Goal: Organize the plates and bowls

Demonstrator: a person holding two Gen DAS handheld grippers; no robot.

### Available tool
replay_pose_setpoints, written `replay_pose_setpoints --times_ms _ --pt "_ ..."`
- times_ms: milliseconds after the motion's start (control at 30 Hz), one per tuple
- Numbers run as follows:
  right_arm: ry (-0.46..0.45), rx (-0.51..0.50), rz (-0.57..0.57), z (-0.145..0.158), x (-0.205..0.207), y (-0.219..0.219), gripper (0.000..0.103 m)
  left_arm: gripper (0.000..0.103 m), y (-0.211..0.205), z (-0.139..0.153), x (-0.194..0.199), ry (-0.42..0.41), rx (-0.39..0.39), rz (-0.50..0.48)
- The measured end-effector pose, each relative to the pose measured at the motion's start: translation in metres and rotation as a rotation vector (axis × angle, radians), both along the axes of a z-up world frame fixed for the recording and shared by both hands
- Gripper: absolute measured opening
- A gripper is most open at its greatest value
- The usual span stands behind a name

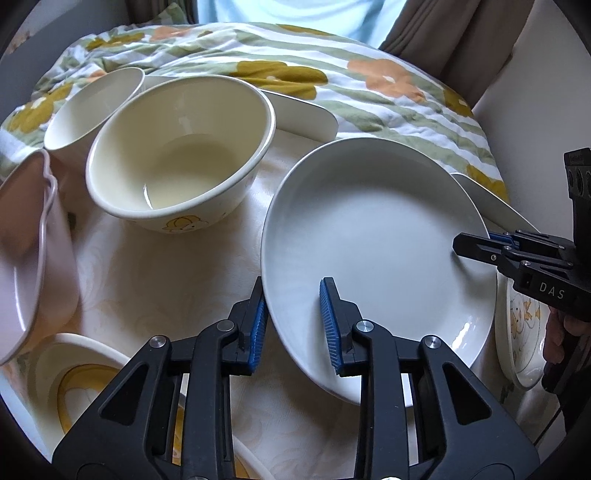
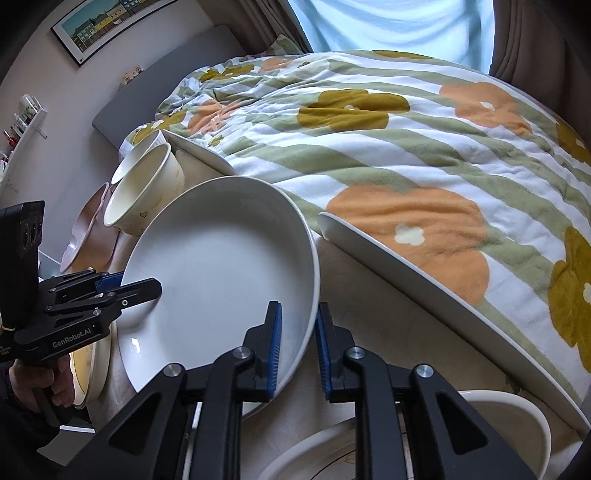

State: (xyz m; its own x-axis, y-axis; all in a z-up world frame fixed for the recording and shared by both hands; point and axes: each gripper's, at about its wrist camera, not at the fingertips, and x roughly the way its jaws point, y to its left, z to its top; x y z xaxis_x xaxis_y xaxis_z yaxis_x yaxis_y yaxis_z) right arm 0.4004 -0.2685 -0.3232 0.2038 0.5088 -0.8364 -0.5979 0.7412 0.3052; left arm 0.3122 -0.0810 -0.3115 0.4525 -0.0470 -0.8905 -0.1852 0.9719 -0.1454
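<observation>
- The white plate (image 1: 373, 236) sits tilted near the table's (image 1: 155, 273) far edge, against the floral quilt (image 1: 369, 96).
- The left gripper (image 1: 295, 325) clamps its near rim; the right gripper (image 2: 298, 343) pinches the opposite rim.
- Judgement: lift both sides evenly, keeping it level, clear of the cream bowl (image 1: 181, 155).

This is a bedroom in a home. A bed lies under a flowered quilt (image 2: 388, 155) striped green and white, with a grey headboard (image 2: 162, 92) against the wall. A framed picture (image 2: 107, 26) hangs above it, a small wall shelf (image 2: 26, 122) holds bits and pieces, and brown curtains (image 1: 454, 40) flank a bright window (image 2: 388, 26).
</observation>
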Motion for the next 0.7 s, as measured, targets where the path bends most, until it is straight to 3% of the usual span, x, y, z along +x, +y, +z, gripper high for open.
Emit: replay_pose_setpoints --times_ms 333,700 --pt "-0.023 0.036 -0.068 0.032 -0.021 -0.005 0.017 0.025 -0.001 0.036 -0.017 -0.037 0.017 -0.056" --pt "-0.062 0.054 -0.200 0.082 -0.109 0.024 0.017 0.025 0.039 0.088 -0.071 -0.112 0.018 -0.175"
